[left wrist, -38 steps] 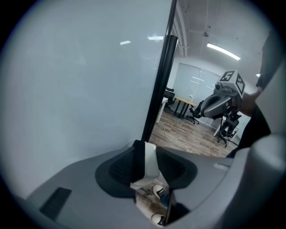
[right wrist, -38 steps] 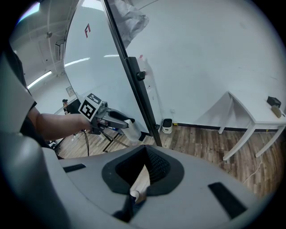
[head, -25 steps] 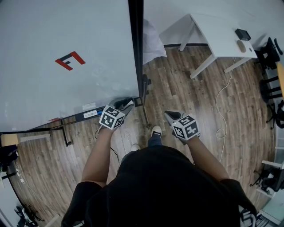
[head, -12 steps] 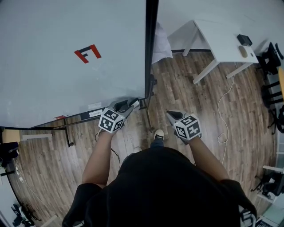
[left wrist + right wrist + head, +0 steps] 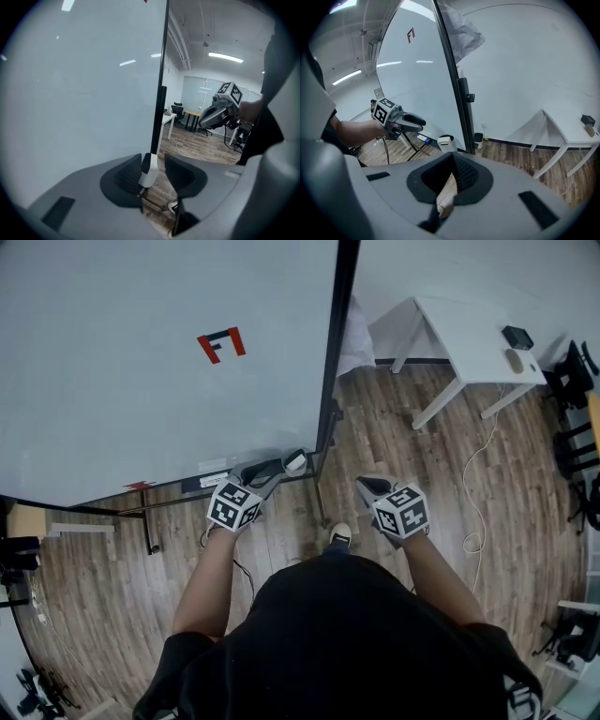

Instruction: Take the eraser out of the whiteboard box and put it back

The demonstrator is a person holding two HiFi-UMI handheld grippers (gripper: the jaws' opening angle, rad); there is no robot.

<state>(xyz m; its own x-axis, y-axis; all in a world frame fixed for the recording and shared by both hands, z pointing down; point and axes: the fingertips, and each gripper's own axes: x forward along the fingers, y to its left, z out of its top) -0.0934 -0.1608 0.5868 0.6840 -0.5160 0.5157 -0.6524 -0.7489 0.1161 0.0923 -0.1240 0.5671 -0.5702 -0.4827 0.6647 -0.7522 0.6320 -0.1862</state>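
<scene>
Wood-plank floor point(image 5: 422, 474) runs under everything in the head view, though the person's dark top point(image 5: 347, 643) hides it from 5 to 7 o'clock. One whiteboard point(image 5: 141, 381) fills the frame from 9 to 12 o'clock, its top and left side cut off. It bears one red mark point(image 5: 220, 343), and one black post point(image 5: 339, 343) edges its right side. A pale sheet point(image 5: 354, 338) shows only in part behind that post. One white table point(image 5: 459, 334) stands at 2 o'clock with two small things on it, a dark box point(image 5: 514, 336) and a pale oval piece point(image 5: 512, 359), both too small to name. Chairs point(image 5: 574, 362) at 3 o'clock are cut by the frame edge and cannot be counted. One shoe point(image 5: 338, 535) shows.

There are two grippers. The left gripper point(image 5: 279, 466) points toward 1 o'clock at the board's lower right corner, its jaws well apart and pressing on nothing. The one whiteboard box point(image 5: 446, 142), white with a dark top, sits at that corner by the foot of the post, just beyond the left gripper's tips. In the left gripper view it shows through the gap between the jaws. Whether the dark top is the eraser cannot be made out. The right gripper point(image 5: 366, 486) hangs over the floor at 4 o'clock of the box, apart from it, with its jaws drawn together at the tips and empty.
</scene>
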